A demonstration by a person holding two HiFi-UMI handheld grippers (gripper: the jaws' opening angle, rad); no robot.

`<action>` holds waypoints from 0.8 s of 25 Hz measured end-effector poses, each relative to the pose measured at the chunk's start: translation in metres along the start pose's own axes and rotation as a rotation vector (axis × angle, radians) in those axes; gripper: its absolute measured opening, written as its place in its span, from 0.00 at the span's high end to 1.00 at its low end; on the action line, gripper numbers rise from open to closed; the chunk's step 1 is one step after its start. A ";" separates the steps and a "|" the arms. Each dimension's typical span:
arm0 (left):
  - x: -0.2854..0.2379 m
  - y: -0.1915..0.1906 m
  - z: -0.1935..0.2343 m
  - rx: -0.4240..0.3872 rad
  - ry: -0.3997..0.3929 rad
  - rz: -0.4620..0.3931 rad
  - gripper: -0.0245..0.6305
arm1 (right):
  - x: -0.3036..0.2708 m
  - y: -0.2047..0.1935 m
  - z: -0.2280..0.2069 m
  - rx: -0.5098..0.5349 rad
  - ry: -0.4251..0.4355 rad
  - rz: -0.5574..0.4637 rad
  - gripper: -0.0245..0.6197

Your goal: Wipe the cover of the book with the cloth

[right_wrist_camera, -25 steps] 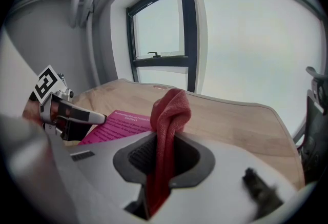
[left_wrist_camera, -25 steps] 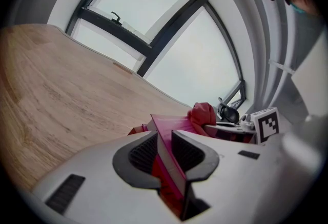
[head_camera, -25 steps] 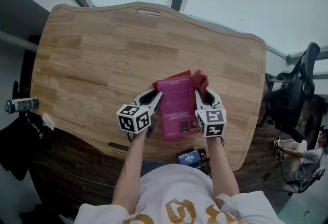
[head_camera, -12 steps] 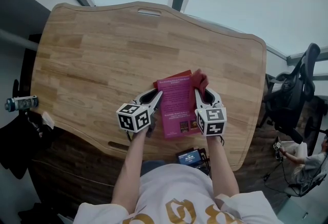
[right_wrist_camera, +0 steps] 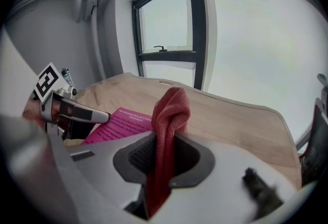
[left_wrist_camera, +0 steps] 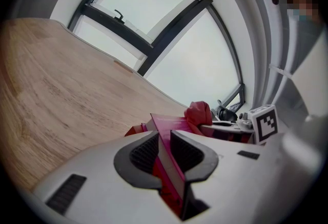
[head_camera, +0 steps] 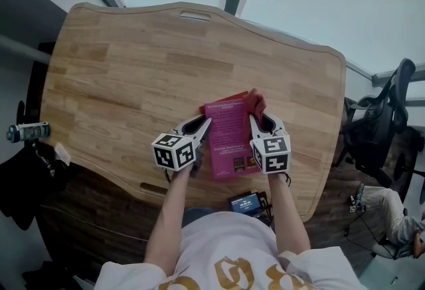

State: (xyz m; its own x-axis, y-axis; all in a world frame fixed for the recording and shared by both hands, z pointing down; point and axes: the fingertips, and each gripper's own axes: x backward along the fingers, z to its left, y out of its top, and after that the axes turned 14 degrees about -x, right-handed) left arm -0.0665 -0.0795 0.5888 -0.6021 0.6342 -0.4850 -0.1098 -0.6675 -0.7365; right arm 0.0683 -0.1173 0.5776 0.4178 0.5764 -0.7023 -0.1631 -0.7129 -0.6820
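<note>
A magenta book [head_camera: 229, 137] lies on the wooden table [head_camera: 133, 76] near its front edge, with a red layer showing under its far end. My left gripper [head_camera: 201, 126] is at the book's left side; in the left gripper view its pads [left_wrist_camera: 144, 152] clamp the book's edge [left_wrist_camera: 169, 126]. My right gripper [head_camera: 259, 120] is shut on a red cloth [head_camera: 255, 103], which sits at the book's far right corner. In the right gripper view the cloth [right_wrist_camera: 169, 115] stands up between the jaws, and the book's cover [right_wrist_camera: 120, 121] lies to the left.
A small device with a screen [head_camera: 246, 202] sits below the table's front edge by my body. A handle slot [head_camera: 192, 15] marks the far edge. A black office chair [head_camera: 380, 126] stands to the right, a can [head_camera: 26, 131] to the left.
My right gripper and the cloth have shifted slightly left, toward the book's corner. The left gripper and the book have stayed put.
</note>
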 end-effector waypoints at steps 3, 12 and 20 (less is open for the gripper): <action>0.000 0.000 0.000 0.007 -0.004 -0.003 0.85 | -0.004 0.002 0.006 0.042 0.015 0.031 0.85; 0.000 -0.001 0.001 0.011 -0.009 -0.002 0.84 | -0.012 0.004 0.021 0.073 0.052 0.061 0.85; -0.001 0.000 0.000 0.009 -0.013 0.001 0.84 | -0.019 0.006 0.047 0.106 0.103 0.068 0.85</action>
State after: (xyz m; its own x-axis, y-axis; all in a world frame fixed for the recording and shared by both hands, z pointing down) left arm -0.0663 -0.0800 0.5897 -0.6122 0.6288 -0.4794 -0.1165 -0.6715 -0.7318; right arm 0.0170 -0.1140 0.5773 0.4912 0.4805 -0.7265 -0.2848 -0.6997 -0.6553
